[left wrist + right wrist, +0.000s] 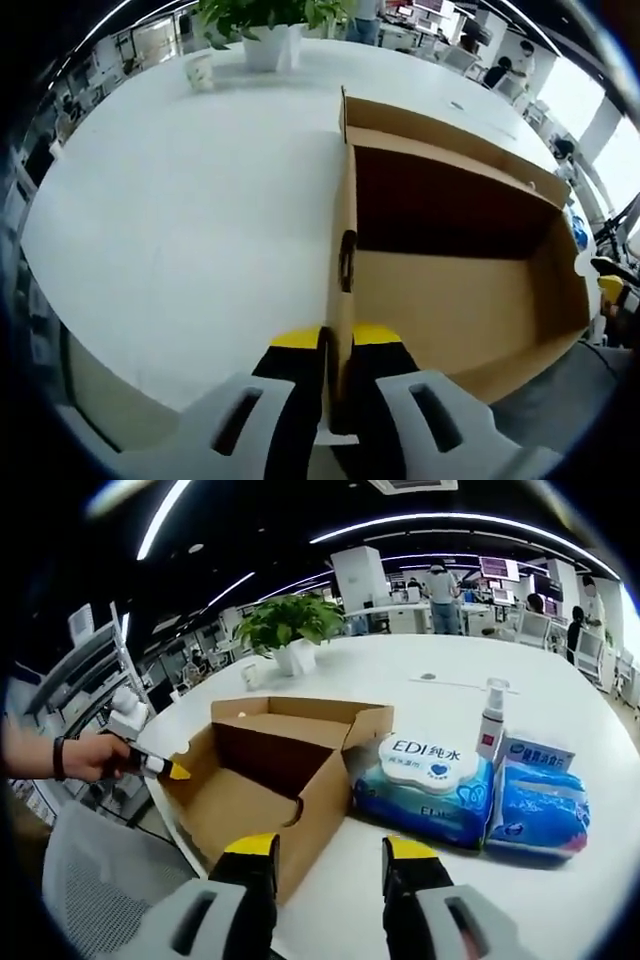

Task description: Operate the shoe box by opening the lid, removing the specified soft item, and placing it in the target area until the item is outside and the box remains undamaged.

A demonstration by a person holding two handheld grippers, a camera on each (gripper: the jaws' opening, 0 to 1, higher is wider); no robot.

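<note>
The brown cardboard shoe box (pixel 450 300) stands open on the white table (pixel 200 220), and its inside looks bare. My left gripper (pixel 337 336) is shut on the box's near end wall, which runs up between the yellow fingertips. From the right gripper view, the same box (pixel 270 780) sits centre-left, with a hand holding the left gripper (pixel 170 769) at its left end. Two blue soft wipe packs (pixel 425 785) (pixel 540 805) lie on the table right of the box. My right gripper (pixel 330 848) hangs open over the table just before the box's near corner, holding nothing.
A potted plant (pixel 290 630) and a cup (pixel 200 70) stand at the far side of the table. A spray bottle (pixel 490 720) and a small white carton (pixel 537 752) stand behind the packs. A grey chair (pixel 90 880) sits by the table edge. People and desks fill the background.
</note>
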